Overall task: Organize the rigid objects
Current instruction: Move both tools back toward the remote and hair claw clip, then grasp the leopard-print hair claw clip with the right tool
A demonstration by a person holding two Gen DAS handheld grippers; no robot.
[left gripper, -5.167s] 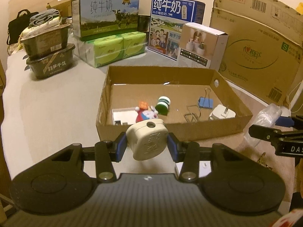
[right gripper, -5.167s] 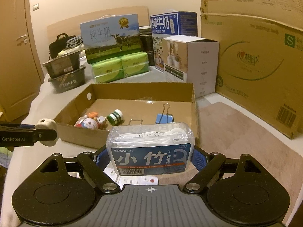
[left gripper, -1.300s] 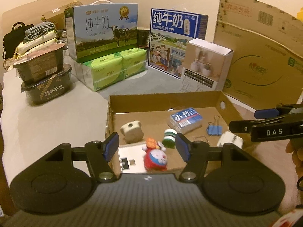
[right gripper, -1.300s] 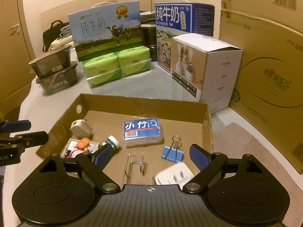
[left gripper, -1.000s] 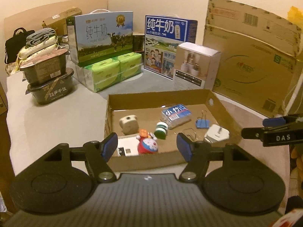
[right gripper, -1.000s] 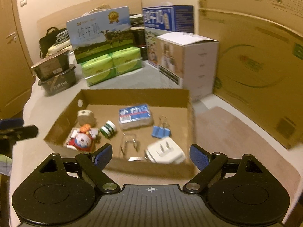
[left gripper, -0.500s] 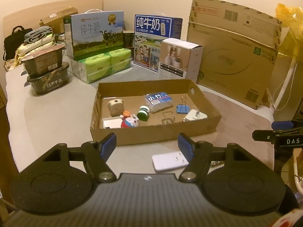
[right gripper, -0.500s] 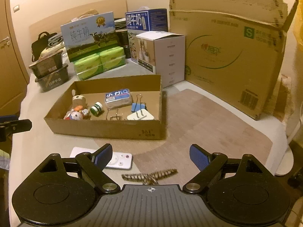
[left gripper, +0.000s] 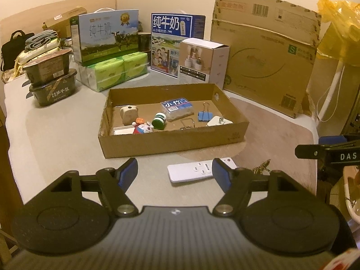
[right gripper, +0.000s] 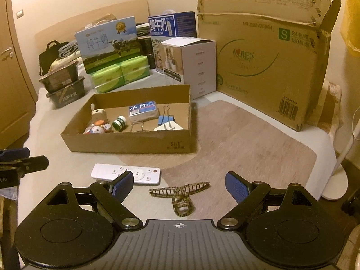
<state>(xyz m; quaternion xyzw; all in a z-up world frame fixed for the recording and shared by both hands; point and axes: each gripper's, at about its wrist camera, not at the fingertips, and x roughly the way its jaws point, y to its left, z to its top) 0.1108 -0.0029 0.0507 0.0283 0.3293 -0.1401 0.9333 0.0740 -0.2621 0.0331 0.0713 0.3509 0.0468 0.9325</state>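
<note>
1. Left gripper [left gripper: 175, 173]: jaws apart, nothing between the pads. It hangs over bare table near the white remote control [left gripper: 201, 169], not touching it.
2. Right gripper [right gripper: 179, 185]: jaws wide apart, holding nothing. The tortoiseshell hair claw clip [right gripper: 181, 194] lies on the table below the gap, clear of both pads.
3. Remote control and hair clip both lie outside the cardboard tray [left gripper: 171, 142], on the table in front of its near wall.
4. Tray contents, all resting on its floor: beige adapter [left gripper: 128, 113] at the rear left, blue-labelled floss-pick box [left gripper: 177, 106] at the rear centre, blue binder clip [left gripper: 204, 115], white plug charger [left gripper: 219, 121] at the right, green-capped bottle [left gripper: 159, 121], Doraemon figure [left gripper: 142, 129], a white card [left gripper: 122, 130] at the front left.
5. Milk cartons [left gripper: 105, 37], tissue packs [left gripper: 117, 69] and a large carton [left gripper: 263, 51] stand behind the tray.
</note>
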